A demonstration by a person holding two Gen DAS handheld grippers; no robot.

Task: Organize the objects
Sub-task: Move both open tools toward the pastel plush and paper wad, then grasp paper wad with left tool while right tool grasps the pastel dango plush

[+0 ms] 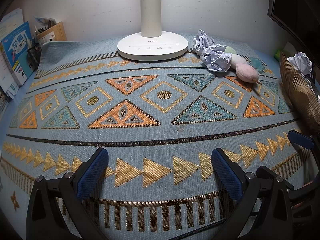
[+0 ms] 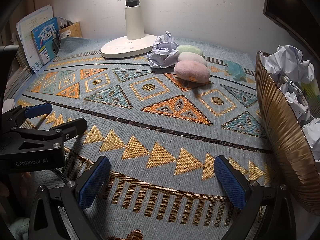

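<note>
Left wrist view first: the left gripper (image 1: 160, 158) sits at the bottom of the frame with its two blue pads wide apart, and nothing is between them. Under it lies the patterned mat (image 1: 160, 140), blue with gold and orange triangles. At the right edge, a bit of the right gripper (image 1: 301, 140) pokes in.

Right wrist view shows the right gripper (image 2: 162, 167) at the bottom, and its blue pads are wide apart too, holding nothing. At the left edge is the left gripper (image 2: 50, 118), also open, low over the mat (image 2: 160, 140). A bit of a hand (image 2: 4, 188) shows at the lower left, too blurry to tell more.

On the right side stands a gold ribbed basket (image 2: 280, 124). Crumpled paper balls (image 2: 288, 62) lie inside it.

Farther back, in the upper middle, lies a plush toy (image 2: 192, 71) made of three soft lumps in a row: pink, cream and green. A crumpled paper ball (image 2: 163, 53) is touching the toy on its left. Just to the right of the toy sits a small see-through blue thing (image 2: 234, 70); I cannot tell what it is.

Behind them stands a white lamp (image 2: 128, 49) with a round base on the mat. At the upper left, books (image 2: 46, 40) lean by the wall, next to a wooden box (image 2: 72, 31) with pens in it.
</note>
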